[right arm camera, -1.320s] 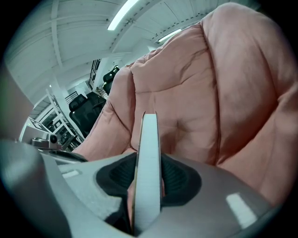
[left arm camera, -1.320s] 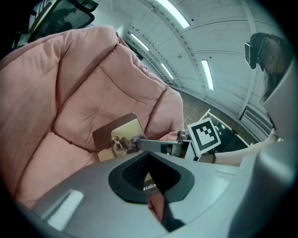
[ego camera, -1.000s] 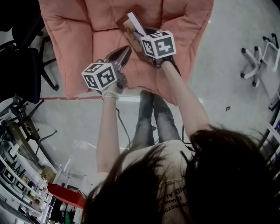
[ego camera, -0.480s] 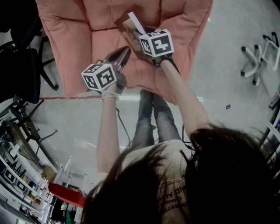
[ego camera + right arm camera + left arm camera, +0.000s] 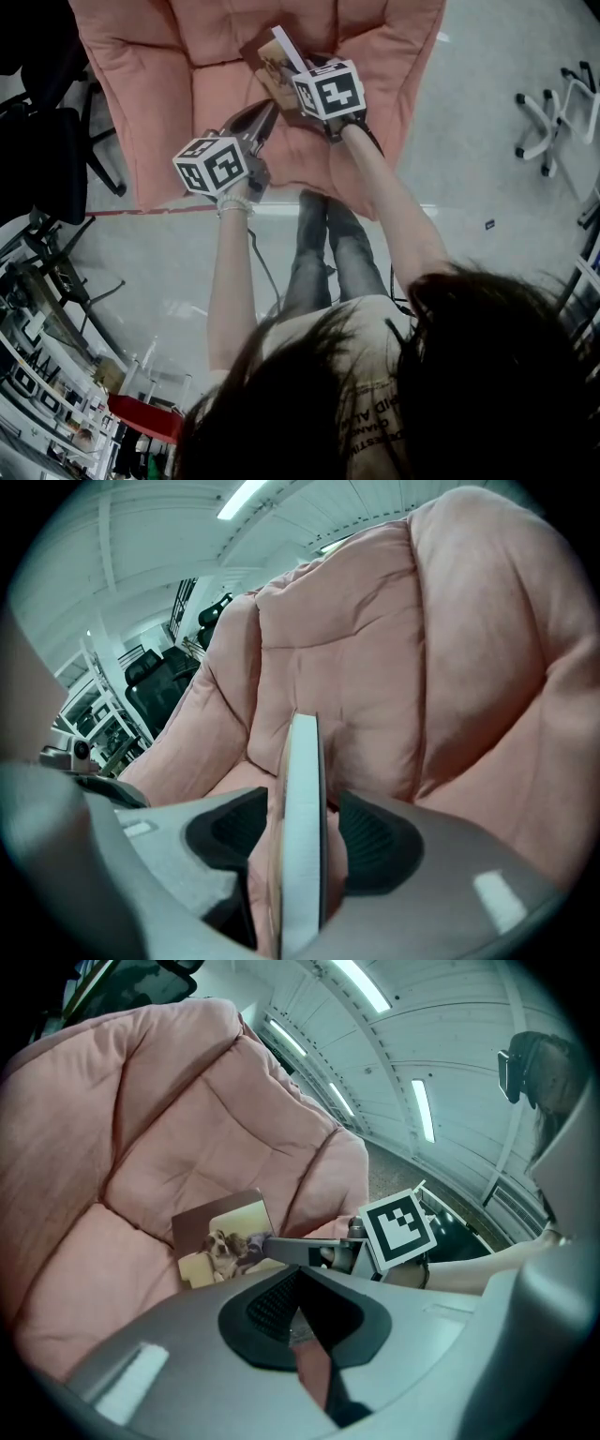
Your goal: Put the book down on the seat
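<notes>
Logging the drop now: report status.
Left gripper shut, empty. Right gripper just opened; book stands on edge between its jaws, unclamped, on the pink chair seat. Nothing in the way.

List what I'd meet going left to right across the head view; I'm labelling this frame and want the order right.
Black office chair → left gripper → right gripper → white chair base. The book overlaps the right gripper, so I leave it out.

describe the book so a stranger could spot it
Find the pink padded chair. In its seat hollow, a thin book is tipped up on edge. Its cover shows a dog photo, and it is the only hard, flat thing there.
</notes>
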The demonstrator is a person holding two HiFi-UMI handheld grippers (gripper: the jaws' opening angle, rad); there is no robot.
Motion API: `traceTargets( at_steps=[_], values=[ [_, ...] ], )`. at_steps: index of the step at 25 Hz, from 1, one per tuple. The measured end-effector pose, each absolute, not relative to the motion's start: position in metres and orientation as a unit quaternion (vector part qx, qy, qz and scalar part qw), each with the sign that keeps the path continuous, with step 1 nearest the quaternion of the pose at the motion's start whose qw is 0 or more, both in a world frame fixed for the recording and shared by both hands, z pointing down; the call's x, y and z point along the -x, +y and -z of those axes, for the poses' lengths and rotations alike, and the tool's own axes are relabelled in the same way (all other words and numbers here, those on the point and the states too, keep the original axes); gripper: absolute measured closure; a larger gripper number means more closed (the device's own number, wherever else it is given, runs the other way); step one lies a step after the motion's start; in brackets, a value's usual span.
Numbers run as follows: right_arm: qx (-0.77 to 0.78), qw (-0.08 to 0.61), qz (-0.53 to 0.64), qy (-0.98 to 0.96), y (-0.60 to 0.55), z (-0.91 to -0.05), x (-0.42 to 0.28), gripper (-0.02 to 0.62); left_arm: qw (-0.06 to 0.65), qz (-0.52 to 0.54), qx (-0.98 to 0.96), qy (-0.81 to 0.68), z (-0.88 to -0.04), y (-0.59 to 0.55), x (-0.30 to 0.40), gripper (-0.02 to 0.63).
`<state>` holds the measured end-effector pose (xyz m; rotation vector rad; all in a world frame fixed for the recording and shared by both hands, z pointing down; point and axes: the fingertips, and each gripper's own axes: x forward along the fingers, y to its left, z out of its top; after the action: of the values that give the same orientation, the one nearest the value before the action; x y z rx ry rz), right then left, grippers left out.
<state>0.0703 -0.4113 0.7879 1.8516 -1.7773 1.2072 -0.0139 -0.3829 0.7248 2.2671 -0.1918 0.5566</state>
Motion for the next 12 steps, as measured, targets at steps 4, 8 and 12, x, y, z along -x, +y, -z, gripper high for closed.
traceTargets(
  at_steps=[4, 8, 12],
  values=[
    [-0.647, 0.149, -0.415, -0.622, -0.41, -0.781, -0.071, 0.368, 0.388, -0.216, -0.893, -0.077, -0.722, -0.381, 0.013, 0.618],
    [-0.643, 0.137, -0.407, -0.634, -0.405, -0.763, -0.068, 0.368, 0.388, -0.21, -0.894, -0.081, -0.711, -0.376, 0.014, 0.618],
    [-0.638, 0.124, -0.411, -0.639, -0.394, -0.743, -0.065, 0.368, 0.387, -0.203, -0.895, -0.084, -0.696, -0.368, 0.017, 0.618]
  ],
)
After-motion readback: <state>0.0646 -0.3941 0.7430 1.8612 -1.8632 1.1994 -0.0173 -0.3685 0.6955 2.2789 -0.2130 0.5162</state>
